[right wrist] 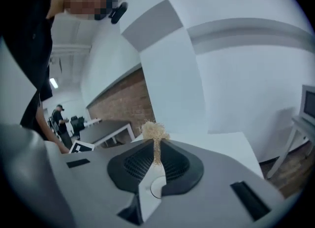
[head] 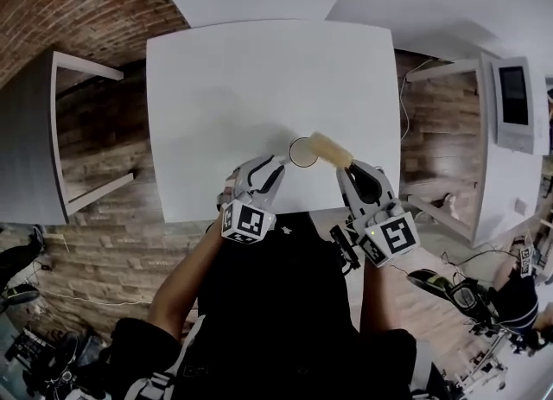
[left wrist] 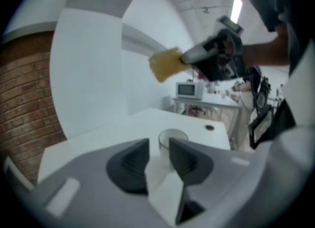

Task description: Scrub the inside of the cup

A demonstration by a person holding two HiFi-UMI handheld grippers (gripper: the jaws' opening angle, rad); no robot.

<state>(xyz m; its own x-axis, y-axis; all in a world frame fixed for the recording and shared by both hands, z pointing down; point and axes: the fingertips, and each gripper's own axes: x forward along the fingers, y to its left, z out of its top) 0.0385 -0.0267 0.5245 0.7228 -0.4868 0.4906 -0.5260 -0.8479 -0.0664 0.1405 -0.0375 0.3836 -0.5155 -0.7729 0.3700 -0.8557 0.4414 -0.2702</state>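
White table (head: 216,87); cup (head: 301,154) rim partly hidden by sponge (head: 331,149).

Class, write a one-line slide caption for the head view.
Right gripper holds a yellow sponge by the cup on the white table; left gripper open.

L gripper (head: 273,163) jaws apart; R gripper (head: 347,169) clamped on sponge (head: 330,149), both angled down.

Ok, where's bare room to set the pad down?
The white table is bare across its far half and left side. Only the near edge is crowded: small clear cup, open left gripper, and right gripper clamping the yellow fibrous pad.
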